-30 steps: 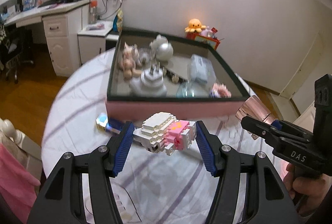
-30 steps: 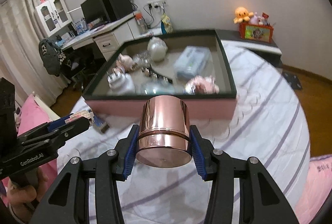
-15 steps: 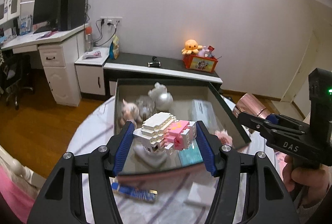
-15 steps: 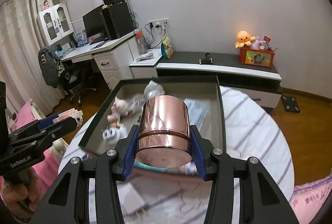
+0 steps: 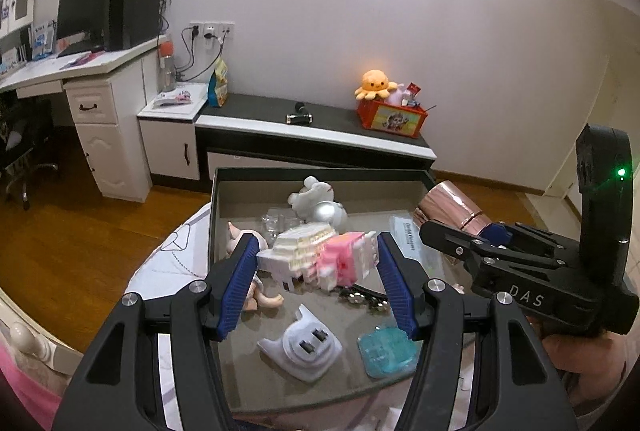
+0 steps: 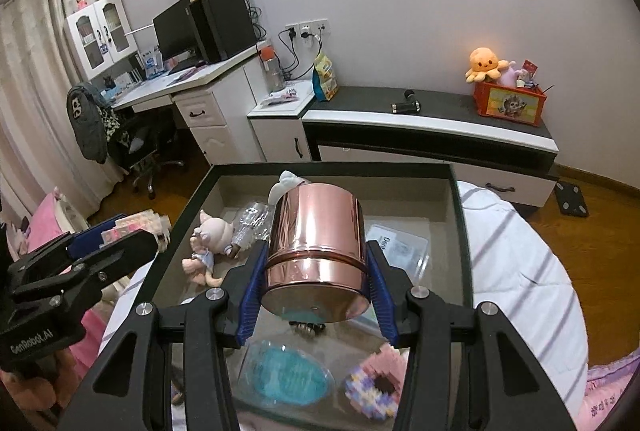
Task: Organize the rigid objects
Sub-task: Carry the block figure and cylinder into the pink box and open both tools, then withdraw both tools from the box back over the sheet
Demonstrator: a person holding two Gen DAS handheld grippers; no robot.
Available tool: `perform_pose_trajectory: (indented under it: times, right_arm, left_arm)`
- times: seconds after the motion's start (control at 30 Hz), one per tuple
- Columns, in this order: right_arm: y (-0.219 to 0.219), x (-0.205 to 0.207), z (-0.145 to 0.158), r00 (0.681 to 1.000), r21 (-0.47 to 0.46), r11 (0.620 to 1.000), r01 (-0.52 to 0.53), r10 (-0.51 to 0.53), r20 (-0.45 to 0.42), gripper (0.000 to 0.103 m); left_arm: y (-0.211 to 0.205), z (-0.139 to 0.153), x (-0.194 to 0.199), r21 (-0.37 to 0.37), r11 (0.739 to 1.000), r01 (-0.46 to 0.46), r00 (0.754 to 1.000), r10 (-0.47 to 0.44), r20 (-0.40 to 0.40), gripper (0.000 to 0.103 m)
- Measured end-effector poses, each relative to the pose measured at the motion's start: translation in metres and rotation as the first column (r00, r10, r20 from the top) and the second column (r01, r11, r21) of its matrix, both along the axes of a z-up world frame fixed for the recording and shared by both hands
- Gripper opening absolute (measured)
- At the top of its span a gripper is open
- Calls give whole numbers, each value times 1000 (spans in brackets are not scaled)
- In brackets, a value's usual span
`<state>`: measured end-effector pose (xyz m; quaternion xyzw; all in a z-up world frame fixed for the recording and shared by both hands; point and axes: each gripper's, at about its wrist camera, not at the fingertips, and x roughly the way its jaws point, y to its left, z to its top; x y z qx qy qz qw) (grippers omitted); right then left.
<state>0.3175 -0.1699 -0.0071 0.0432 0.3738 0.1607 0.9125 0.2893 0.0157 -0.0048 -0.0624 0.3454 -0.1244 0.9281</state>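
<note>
Both claws have carried over the box: left claw clamps block toy at 12 o'clock, right claw clamps copper cup; release looks next.

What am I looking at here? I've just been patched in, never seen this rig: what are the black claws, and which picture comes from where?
No robot arm here: a person holds a two-finger gripper in each hand, and each carries a fisheye camera looking forward along its fingers.

In the left wrist view, the left gripper is clamped on a white and pink brick-built toy. The black tool at the right edge is the other gripper.

In the right wrist view, the right gripper is clamped on a shiny copper-coloured tin.

Both hang over an open box on a round table under a striped cloth. In the box lie a small doll, a white plug adapter, a teal case, a clear packet and another brick toy.
</note>
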Motion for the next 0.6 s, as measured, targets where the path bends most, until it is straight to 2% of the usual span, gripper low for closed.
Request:
perform_pose_trajectory:
  times: [0.27,0.33,0.37,0.4,0.47,0.6]
  right_arm:
    - [2,12,-13,1000,9,1000,5,-5,-31,49]
    - [0,13,-12,1000,16,1000,17,-16,-20,54]
    - [-1,14,-11,1000,21,999,24,-24,-14,77]
    - [-2,12,-10,999,24,999,33,-33,-8,92]
    - [-3,9,-6,999,23,999,38,-38,2,92]
    - [-6,0,-2,997,4,997,71,-71,3,93]
  left_arm:
    - [1,-15,14,-8,1000,-10,999,10,-41,61]
    - [1,-14,13,-4,1000,-14,999,14,-34,62]
    - [1,-13,11,0,1000,-16,999,16,-28,66]
    - [1,-11,10,5,1000,-22,1000,22,-23,78]
    - [2,-7,4,13,999,-40,999,40,-1,98]
    - [4,2,-8,31,998,-56,998,55,33,103]
